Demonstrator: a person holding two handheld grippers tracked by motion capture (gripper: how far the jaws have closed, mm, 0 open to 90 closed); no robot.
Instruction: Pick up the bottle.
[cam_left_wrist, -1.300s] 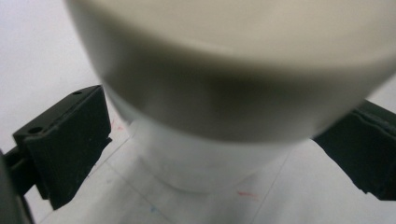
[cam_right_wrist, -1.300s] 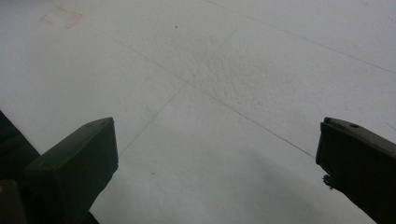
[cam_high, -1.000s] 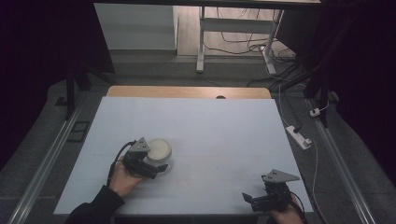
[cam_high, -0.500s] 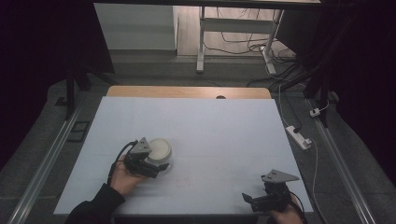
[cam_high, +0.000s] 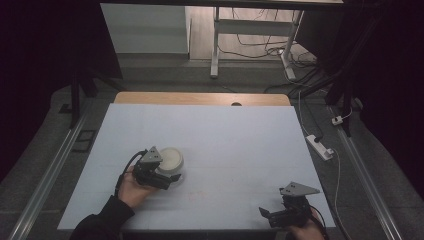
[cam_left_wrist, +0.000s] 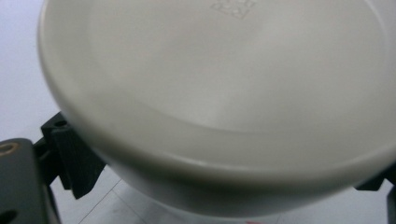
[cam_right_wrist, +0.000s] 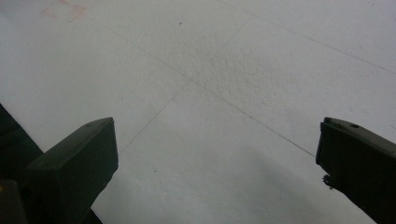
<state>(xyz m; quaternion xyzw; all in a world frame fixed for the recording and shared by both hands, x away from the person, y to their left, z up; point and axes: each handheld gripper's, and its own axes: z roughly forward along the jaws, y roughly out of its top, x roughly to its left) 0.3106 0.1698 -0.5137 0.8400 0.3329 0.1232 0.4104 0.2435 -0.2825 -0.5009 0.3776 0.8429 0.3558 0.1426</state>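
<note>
A white bowl (cam_high: 170, 158) stands on the pale table sheet (cam_high: 225, 135) at the front left. In the left gripper view the bowl (cam_left_wrist: 224, 93) sits close up between the two black jaws, and one finger (cam_left_wrist: 70, 161) rests against its wall. My left gripper (cam_high: 167, 173) reaches the bowl from its near left side. Its jaws have just been closing and now press on the bowl. At the front right edge my right gripper (cam_high: 272, 216) stands open. Bare sheet lies between its fingers (cam_right_wrist: 79, 163).
A wooden strip (cam_high: 200, 98) shows along the table's far edge. To the right of the table, a white power strip (cam_high: 320, 146) and its cable lie on the floor. A desk frame (cam_high: 215, 50) with loose cables stands behind the table.
</note>
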